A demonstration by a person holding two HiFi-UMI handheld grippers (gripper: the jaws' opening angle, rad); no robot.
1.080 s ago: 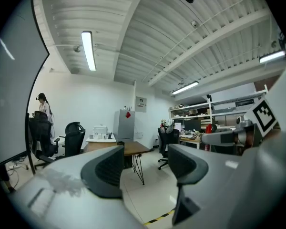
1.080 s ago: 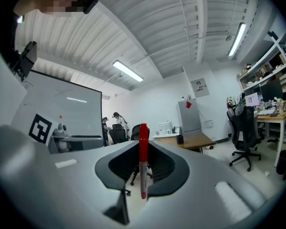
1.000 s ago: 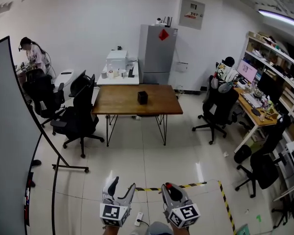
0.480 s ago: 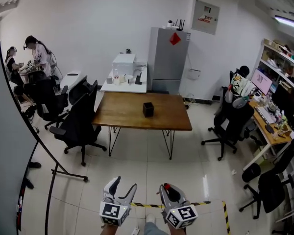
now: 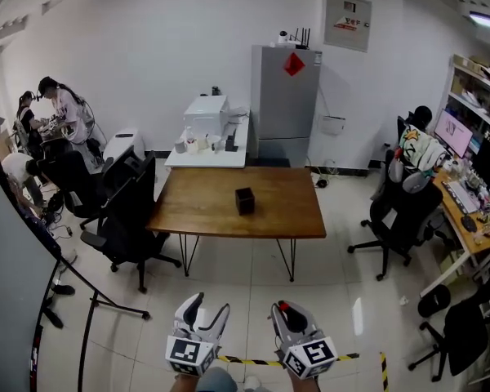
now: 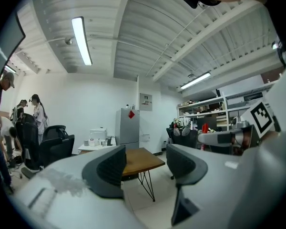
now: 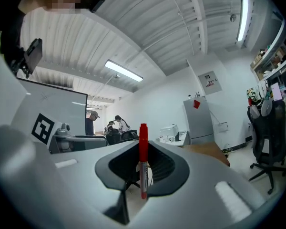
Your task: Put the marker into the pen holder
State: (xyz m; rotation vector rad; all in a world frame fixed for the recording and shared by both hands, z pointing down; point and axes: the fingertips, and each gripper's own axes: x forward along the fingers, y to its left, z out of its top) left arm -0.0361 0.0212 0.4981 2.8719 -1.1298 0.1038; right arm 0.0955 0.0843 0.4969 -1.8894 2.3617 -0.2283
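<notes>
A red-capped marker (image 7: 143, 161) stands upright between the jaws of my right gripper (image 7: 144, 168), which is shut on it; its red cap (image 5: 282, 306) shows in the head view at the right gripper (image 5: 291, 317). My left gripper (image 5: 202, 313) is held beside it, jaws apart and empty (image 6: 145, 163). The black pen holder (image 5: 244, 200) stands on the wooden table (image 5: 282, 215) well ahead of both grippers, across open floor.
Black office chairs (image 5: 122, 211) stand left of the table, another (image 5: 404, 211) right. A whiteboard stand (image 5: 33, 243) leans at left. A grey fridge (image 5: 284, 104) and white side table (image 5: 206, 145) are behind. People work at far left; yellow-black floor tape (image 5: 253, 361) lies below the grippers.
The table and pen holder have come nearer and lower in the head view as I moved forward over the floor tape. Both grippers keep the same pose, marker still held.
</notes>
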